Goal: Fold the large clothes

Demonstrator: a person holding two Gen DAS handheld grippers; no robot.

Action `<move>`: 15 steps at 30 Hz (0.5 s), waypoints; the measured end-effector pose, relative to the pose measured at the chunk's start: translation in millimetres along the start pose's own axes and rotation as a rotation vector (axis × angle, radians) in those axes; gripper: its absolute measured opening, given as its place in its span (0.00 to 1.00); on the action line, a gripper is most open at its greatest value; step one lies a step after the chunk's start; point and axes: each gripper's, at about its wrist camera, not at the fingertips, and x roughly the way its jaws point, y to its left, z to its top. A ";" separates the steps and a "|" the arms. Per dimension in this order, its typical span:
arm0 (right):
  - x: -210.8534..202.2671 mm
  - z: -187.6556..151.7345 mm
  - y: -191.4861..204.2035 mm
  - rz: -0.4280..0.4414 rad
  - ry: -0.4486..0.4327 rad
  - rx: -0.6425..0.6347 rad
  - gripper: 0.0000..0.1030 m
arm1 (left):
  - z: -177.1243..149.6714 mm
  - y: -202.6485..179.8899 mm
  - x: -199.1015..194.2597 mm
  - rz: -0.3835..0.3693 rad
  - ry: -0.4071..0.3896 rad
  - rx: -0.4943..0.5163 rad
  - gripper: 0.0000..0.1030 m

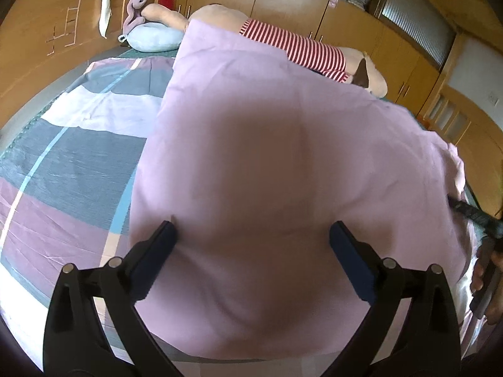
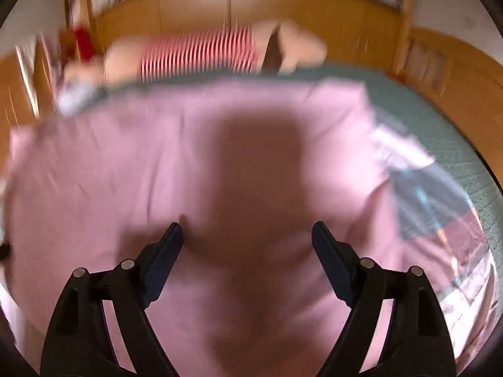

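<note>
Left of your left tongs lies the checked quilt on the bed. Those tongs stand wide apart, nothing between them, over the pink cloth spread ahead and beneath. Your right tongs also gape empty above the same cloth. Beyond both, a striped plush toy lies along the far edge.
</note>
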 end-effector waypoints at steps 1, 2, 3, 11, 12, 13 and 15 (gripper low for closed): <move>-9.4 -2.9 2.9 -0.016 -0.022 0.023 0.82 | 0.9 -0.6 -2.9 0.005 -0.004 -0.002 0.97; -20.1 -5.8 5.9 -0.006 -0.047 0.033 0.82 | 2.3 -1.4 -6.2 0.013 -0.010 -0.007 0.97; -37.3 -12.0 12.0 0.022 -0.093 0.036 0.82 | 4.8 -3.8 -12.8 0.014 -0.023 -0.017 0.97; -130.1 -79.6 55.3 0.086 -0.235 0.017 0.94 | -1.5 -54.2 -83.2 0.008 -0.160 0.113 0.98; -136.4 -86.9 53.3 0.079 -0.231 0.023 0.94 | -5.5 -59.0 -91.2 0.008 -0.159 0.120 0.98; -145.0 -93.0 52.8 0.072 -0.232 0.027 0.94 | -11.1 -64.8 -102.7 0.000 -0.155 0.126 0.98; -160.0 -101.4 50.1 0.042 -0.215 0.031 0.99 | -18.0 -75.9 -125.8 -0.016 -0.159 0.133 0.98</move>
